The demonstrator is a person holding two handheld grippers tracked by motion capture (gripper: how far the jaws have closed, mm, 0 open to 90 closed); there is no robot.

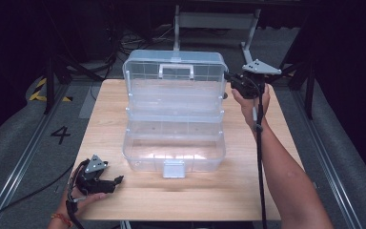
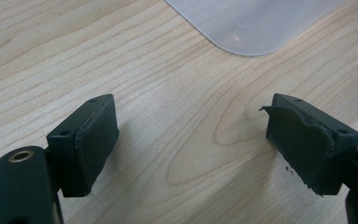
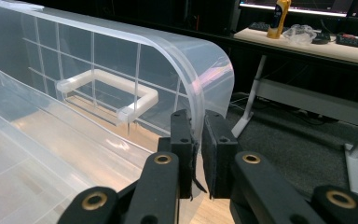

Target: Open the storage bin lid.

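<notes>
A clear plastic tiered storage box (image 1: pixel 174 143) stands open in the middle of the wooden table, its lid (image 1: pixel 175 70) upright at the back with a white handle (image 1: pixel 176 71) on it. My right gripper (image 1: pixel 229 78) is at the lid's right edge, shut on the lid's rim (image 3: pixel 196 116); the white handle (image 3: pixel 107 91) lies just left of the jaws. My left gripper (image 1: pixel 116 181) rests low on the table near the front left corner, open, with bare wood between its pads (image 2: pixel 95 140). A corner of the box (image 2: pixel 251 23) lies ahead of it.
The table (image 1: pixel 124 200) has bare wood in front of and to the left of the box. The box's front latch (image 1: pixel 173 168) hangs towards the front edge. Behind the table stand a desk frame (image 3: pixel 307 100) and cables on a grey floor.
</notes>
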